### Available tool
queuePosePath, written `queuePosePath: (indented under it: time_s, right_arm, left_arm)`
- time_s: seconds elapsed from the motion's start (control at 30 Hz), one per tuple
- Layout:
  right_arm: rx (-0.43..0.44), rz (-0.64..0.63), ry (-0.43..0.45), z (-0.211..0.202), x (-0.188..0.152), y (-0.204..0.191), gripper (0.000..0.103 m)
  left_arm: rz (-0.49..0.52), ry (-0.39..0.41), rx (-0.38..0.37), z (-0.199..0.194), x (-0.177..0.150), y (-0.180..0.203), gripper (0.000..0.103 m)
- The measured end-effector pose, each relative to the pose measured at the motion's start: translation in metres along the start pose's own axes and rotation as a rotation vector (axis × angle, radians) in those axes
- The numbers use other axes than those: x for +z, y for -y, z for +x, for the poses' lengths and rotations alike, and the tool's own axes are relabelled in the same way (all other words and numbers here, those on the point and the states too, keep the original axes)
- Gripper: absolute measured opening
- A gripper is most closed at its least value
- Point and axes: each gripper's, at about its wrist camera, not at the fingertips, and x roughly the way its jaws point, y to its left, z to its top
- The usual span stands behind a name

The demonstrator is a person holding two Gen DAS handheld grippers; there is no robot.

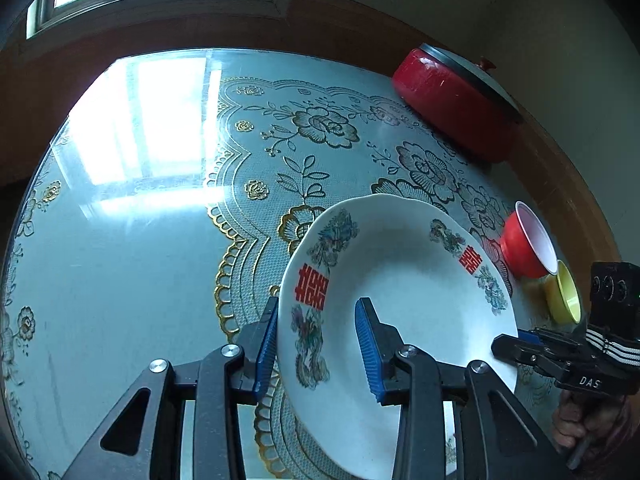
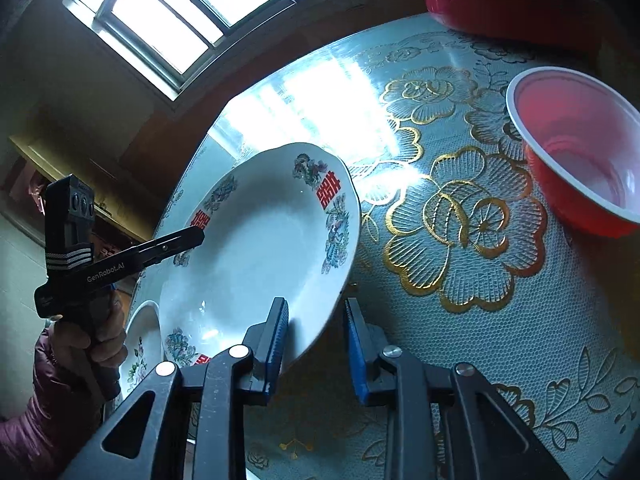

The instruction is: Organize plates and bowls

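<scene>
White scalloped plate (image 1: 400, 300), red double-happiness marks, rim straddled by 2 unclenched tongs (image 1: 316, 348).

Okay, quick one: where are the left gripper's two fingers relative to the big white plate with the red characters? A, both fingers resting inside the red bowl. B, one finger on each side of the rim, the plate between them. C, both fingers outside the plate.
B: in the left wrist view the left gripper straddles the white plate's rim, one blue pad under, one over the inside.
</scene>
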Motion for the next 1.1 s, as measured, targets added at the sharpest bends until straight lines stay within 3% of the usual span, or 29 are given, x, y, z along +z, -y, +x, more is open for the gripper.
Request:
queuePosePath:
  time_s: [0.1,0.33,0.5,0.7,0.77,1.1]
  right_arm:
    - [0.030,0.030,-0.016,0.005,0.005,0.006,0.017]
    - [0.021,0.055,-0.037,0.011,0.008,0.014,0.017]
    - [-0.008,0.086,-0.023,-0.007,0.005,0.033,0.017]
    - [0.016,0.064,-0.035,-0.013,-0.003,0.035,0.017]
    - [0.031,0.070,-0.027,-0.014,-0.006,0.038,0.017]
    - [-0.014,0.077,-0.020,-0.023,-0.007,0.036,0.017]
  left_arm:
    - [0.007,-0.009,0.006,0.007,0.003,-0.002,0.026]
    - [-0.019,-0.055,-0.033,0.004,-0.010,0.008,0.023]
    - [0.039,-0.080,-0.064,0.005,-0.026,0.032,0.024]
    - [0.049,-0.079,-0.011,0.017,-0.026,0.048,0.034]
    - [0.056,-0.077,0.017,0.018,-0.027,0.051,0.030]
    - [0.049,-0.060,-0.018,0.000,-0.036,0.058,0.025]
